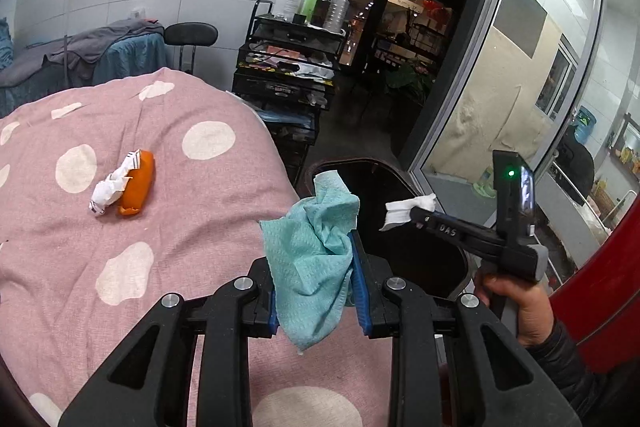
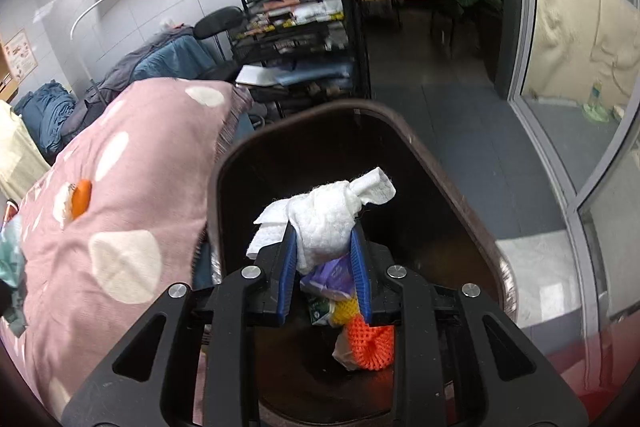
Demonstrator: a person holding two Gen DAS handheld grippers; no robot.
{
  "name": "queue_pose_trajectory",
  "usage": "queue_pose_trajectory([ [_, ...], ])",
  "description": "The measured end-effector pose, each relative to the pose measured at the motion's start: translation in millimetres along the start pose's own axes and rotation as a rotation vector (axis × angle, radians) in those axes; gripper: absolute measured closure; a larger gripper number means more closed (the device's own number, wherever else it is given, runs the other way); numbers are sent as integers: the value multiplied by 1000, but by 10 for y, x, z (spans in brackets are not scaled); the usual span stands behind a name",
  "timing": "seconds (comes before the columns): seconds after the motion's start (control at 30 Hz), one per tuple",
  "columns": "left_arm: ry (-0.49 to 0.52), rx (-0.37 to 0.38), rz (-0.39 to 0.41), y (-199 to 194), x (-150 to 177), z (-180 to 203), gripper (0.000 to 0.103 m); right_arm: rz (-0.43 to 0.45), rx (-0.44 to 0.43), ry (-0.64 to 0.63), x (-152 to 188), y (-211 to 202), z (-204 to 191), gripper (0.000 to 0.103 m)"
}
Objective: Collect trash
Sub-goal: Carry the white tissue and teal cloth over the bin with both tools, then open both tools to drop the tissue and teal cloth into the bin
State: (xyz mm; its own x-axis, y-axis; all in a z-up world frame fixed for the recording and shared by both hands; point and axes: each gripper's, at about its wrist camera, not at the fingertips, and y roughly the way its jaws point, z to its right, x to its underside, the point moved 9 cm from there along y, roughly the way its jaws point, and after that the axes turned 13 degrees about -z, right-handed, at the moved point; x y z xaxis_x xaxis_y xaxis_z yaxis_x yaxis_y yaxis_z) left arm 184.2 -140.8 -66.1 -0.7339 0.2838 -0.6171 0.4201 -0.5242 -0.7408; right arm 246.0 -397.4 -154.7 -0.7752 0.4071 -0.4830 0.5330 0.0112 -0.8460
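Note:
My left gripper (image 1: 316, 259) is shut on a crumpled teal paper towel (image 1: 316, 267) at the right edge of the pink dotted bed (image 1: 180, 227). My right gripper (image 2: 324, 239) is shut on a wad of white tissue (image 2: 328, 223) and holds it over the open dark trash bin (image 2: 440, 167); it also shows in the left wrist view (image 1: 414, 213) over the bin (image 1: 400, 187). Inside the bin lie an orange foam net (image 2: 370, 345), a yellow net and a purple wrapper (image 2: 332, 275). An orange peel (image 1: 138, 183) and crumpled white paper (image 1: 110, 189) lie on the bed.
A black wire cart (image 1: 288, 67) with bottles on top stands beyond the bed. A glass partition (image 1: 520, 87) and a dark doorway are on the right. A black stool (image 1: 191, 35) and piled blue and grey cloths (image 1: 80, 59) are at the back left.

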Motion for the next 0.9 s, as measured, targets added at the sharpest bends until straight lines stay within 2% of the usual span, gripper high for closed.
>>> queue_pose_trajectory([
  [0.03,4,0,-3,16,0,14,75,-11,4,11,23,49,31,60],
  [0.1,10,0,-8,37,6,49,75,-16,-1,27,57,107,62,47],
  [0.23,18,9,-22,97,2,97,75,-23,-23,44,148,161,94,36],
  [0.3,25,11,-26,129,-19,114,75,-13,-34,52,170,129,93,35],
  [0.53,60,36,-33,226,-119,265,75,65,-40,80,143,-141,138,21],
  [0.9,112,87,-91,546,-292,569,75,210,-22,119,-98,-639,292,15],
])
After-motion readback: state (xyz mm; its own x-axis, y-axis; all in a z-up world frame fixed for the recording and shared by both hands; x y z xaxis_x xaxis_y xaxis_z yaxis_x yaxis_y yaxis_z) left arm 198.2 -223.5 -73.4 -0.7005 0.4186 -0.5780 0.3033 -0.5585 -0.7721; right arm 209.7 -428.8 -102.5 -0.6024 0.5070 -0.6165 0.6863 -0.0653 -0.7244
